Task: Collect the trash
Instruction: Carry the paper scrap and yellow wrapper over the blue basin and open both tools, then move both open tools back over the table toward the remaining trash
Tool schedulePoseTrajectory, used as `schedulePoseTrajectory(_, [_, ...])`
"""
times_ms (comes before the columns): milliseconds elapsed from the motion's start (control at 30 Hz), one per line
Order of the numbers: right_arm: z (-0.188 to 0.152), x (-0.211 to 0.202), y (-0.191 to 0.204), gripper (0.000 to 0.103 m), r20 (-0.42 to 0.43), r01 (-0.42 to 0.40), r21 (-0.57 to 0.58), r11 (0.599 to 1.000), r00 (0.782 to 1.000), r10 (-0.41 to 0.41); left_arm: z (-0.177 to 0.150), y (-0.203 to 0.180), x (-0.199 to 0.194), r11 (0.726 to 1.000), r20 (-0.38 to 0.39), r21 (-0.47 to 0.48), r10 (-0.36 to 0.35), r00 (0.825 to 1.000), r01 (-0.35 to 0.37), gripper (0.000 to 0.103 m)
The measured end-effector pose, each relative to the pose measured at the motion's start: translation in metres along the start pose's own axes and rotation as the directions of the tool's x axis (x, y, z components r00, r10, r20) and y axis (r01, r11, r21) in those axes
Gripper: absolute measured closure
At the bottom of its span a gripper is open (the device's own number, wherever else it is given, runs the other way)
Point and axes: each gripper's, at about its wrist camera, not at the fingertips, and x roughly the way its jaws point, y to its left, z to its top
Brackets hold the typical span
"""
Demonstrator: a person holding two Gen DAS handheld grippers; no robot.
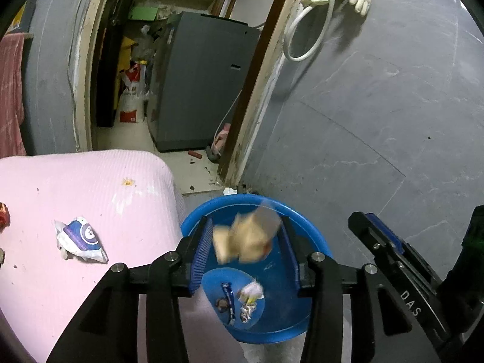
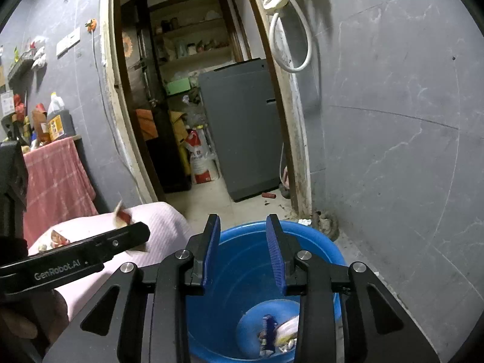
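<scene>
Blue basin (image 1: 211, 208) already holds wrappers (image 1: 239, 299); left claw (image 1: 245, 242) stands open above it, tan scrap (image 1: 242, 239) blurred between its jaws, wrapper (image 1: 80, 239) left on pink counter (image 1: 90, 181). Right claw (image 2: 245, 251) open, empty over the basin.

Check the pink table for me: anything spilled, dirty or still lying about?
Yes. The pink table has an orange stain near its far edge, with a pale smear just below. A crumpled blue-and-white wrapper still lies on it, and red scraps sit at its left edge.
</scene>
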Motion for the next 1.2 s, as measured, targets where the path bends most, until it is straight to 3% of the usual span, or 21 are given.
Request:
schedulePoseTrajectory(267, [0.005, -0.003, -0.002, 0.073, 0.027, 0.015, 0.011, 1.000, 1.000, -0.015, 0.002, 0.007, -0.008, 1.000, -0.010, -0.016, 0.002, 1.000, -0.002, 0.060])
schedulePoseTrajectory(367, [0.007, -0.008, 0.000, 0.070, 0.053, 0.018, 0.003, 1.000, 0.998, -0.019, 0.004, 0.013, -0.019, 1.000, 0.028, -0.023, 0.016, 0.999, -0.016, 0.047])
schedulePoseTrajectory(433, [0.007, -0.012, 0.001, 0.060, 0.074, 0.018, 0.000, 1.000, 0.997, -0.018, 0.005, 0.019, -0.029, 0.999, 0.061, -0.029, 0.028, 0.998, -0.026, 0.041])
schedulePoseTrajectory(567, [0.012, -0.019, 0.006, 0.058, 0.111, 0.010, -0.013, 1.000, 0.994, -0.008, 0.010, 0.029, -0.051, 0.997, 0.117, -0.036, 0.066, 0.991, -0.062, 0.027])
schedulePoseTrajectory(633, [0.014, -0.023, 0.011, 0.051, 0.132, 0.005, -0.023, 1.000, 0.991, -0.002, 0.011, 0.035, -0.064, 0.996, 0.154, -0.045, 0.081, 0.985, -0.074, 0.019])
schedulePoseTrajectory(700, [0.017, -0.027, 0.018, 0.049, 0.153, -0.007, -0.035, 0.999, 0.988, 0.012, 0.011, 0.042, -0.078, 0.995, 0.193, -0.055, 0.098, 0.976, -0.089, 0.017])
schedulePoseTrajectory(767, [0.020, -0.030, 0.025, 0.041, 0.171, -0.013, -0.050, 0.999, 0.985, 0.021, 0.012, 0.045, -0.089, 0.993, 0.217, -0.056, 0.110, 0.970, -0.100, 0.016])
schedulePoseTrajectory(800, [0.021, -0.032, 0.029, 0.032, 0.182, -0.018, -0.057, 0.998, 0.983, 0.029, 0.013, 0.048, -0.097, 0.992, 0.232, -0.053, 0.124, 0.965, -0.114, 0.015])
schedulePoseTrajectory(867, [0.024, -0.037, 0.038, 0.024, 0.205, -0.037, -0.071, 0.997, 0.977, 0.051, 0.013, 0.051, -0.109, 0.988, 0.261, -0.046, 0.152, 0.953, -0.145, 0.005])
schedulePoseTrajectory(933, [0.026, -0.040, 0.048, 0.018, 0.221, -0.054, -0.087, 0.995, 0.973, 0.072, 0.007, 0.054, -0.129, 0.983, 0.329, -0.042, 0.181, 0.927, -0.177, 0.002])
schedulePoseTrajectory(1100, [0.032, -0.050, 0.075, 0.000, 0.265, -0.093, -0.137, 0.986, 0.956, 0.127, 0.002, 0.060, -0.159, 0.971, 0.394, -0.026, 0.227, 0.891, -0.236, 0.002])
schedulePoseTrajectory(1200, [0.035, -0.058, 0.093, 0.000, 0.295, -0.127, -0.165, 0.978, 0.940, 0.172, -0.002, 0.067, -0.177, 0.963, 0.426, -0.035, 0.256, 0.868, -0.267, 0.002])
